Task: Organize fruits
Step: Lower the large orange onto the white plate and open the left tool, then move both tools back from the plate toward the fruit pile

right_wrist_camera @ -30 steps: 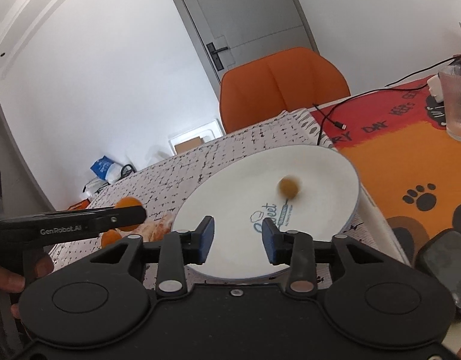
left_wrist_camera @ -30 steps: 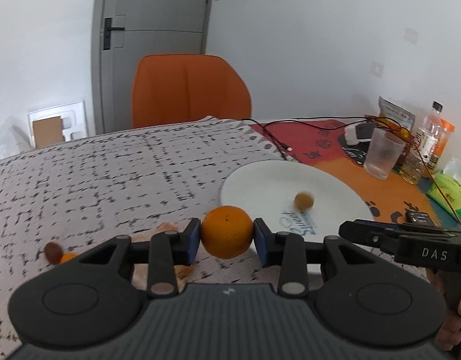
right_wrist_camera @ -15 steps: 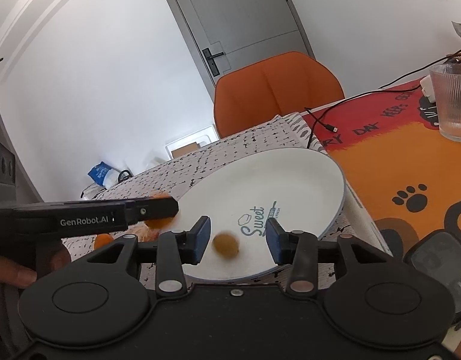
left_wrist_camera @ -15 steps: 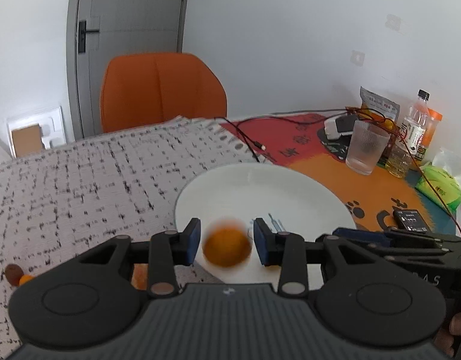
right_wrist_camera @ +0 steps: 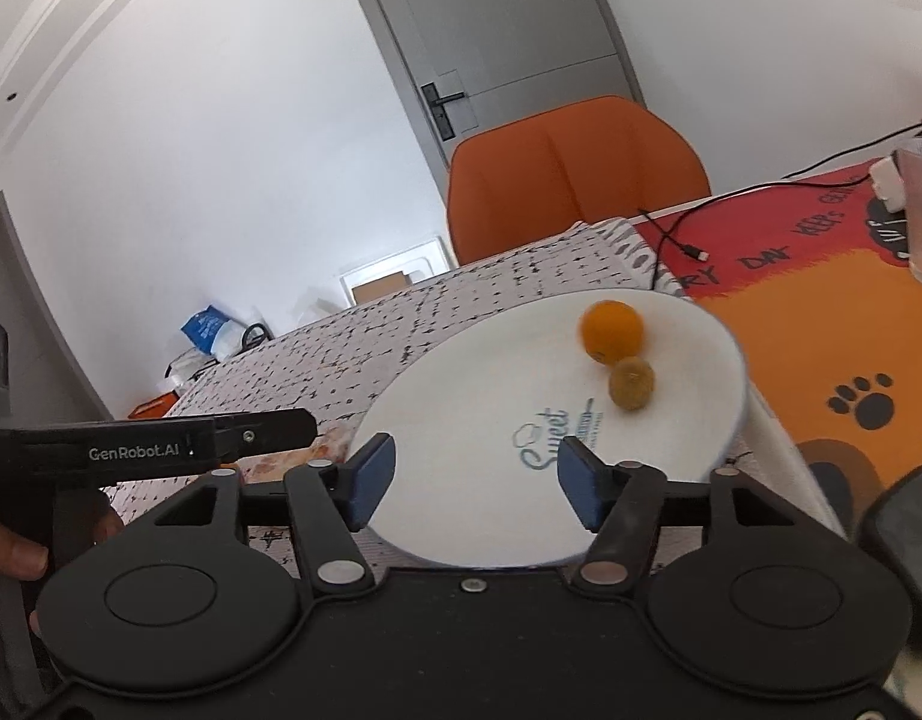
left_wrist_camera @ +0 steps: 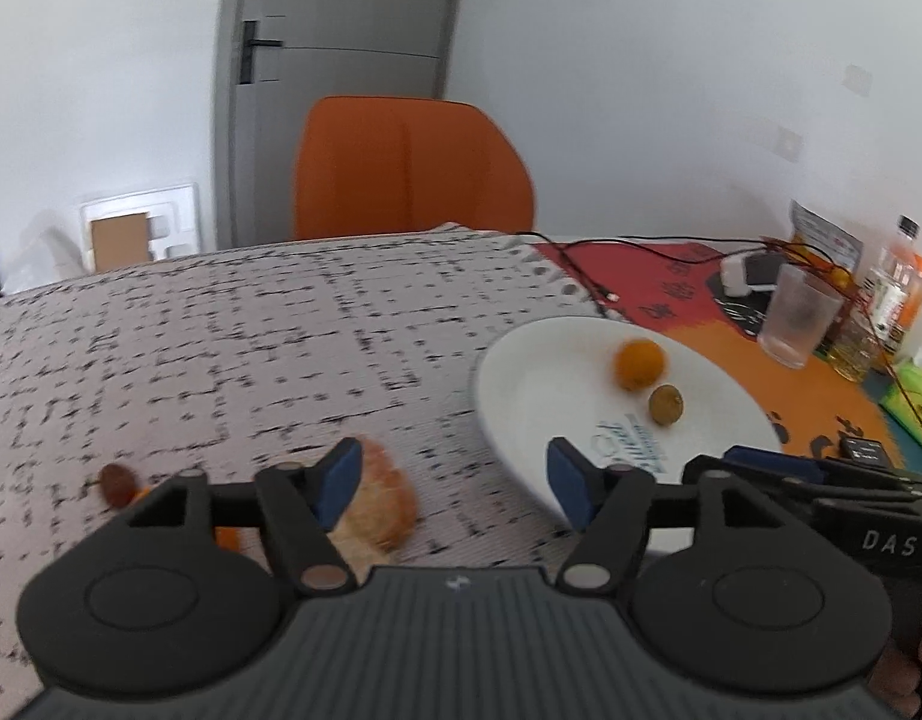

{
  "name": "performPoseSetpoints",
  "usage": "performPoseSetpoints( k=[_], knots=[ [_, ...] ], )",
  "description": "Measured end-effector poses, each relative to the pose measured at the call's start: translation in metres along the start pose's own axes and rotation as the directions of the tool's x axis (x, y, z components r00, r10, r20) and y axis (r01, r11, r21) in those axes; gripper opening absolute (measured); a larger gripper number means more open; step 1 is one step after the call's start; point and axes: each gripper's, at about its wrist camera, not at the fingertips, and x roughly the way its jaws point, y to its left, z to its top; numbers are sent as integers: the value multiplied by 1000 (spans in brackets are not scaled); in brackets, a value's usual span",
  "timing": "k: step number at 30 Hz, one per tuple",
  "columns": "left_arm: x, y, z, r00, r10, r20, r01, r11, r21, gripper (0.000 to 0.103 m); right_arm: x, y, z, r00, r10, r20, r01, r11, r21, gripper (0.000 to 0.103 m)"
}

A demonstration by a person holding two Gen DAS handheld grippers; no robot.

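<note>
Left tongs (left_wrist_camera: 455, 477) gape wide, holding nothing; the orange (left_wrist_camera: 640, 364) sits on the white plate (left_wrist_camera: 521, 384) beside a small brown fruit (left_wrist_camera: 665, 404). Right tongs (right_wrist_camera: 474, 480) gape wide too, empty, over the plate's near rim.

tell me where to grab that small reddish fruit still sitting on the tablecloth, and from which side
Grip the small reddish fruit across its middle, coming from above with the open left gripper, the nearer one. It looks small and low on the tablecloth, and something orange sits close beside it, so a side approach would likely bump that. Blur hides finer shape.
</note>
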Motion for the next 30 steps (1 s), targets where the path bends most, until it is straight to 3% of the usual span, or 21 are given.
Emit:
performPoseSetpoints(
  k=[9,17,30],
  knots=[
    [-33,42,-13,992,119,40,-114,988,-107,88,1,17,-1,1000,-4,-7,4,1000,-31,79],
    [-57,58,-24,985,164,61,-154,978,-143,97,-5,35,-6,1000,9,4,-9,999,-53,103],
    [-76,69,-51,976,208,55,-199,970,-142,98,-6,55,-14,999,37,-11,-38,995,-90,103]
  ],
)
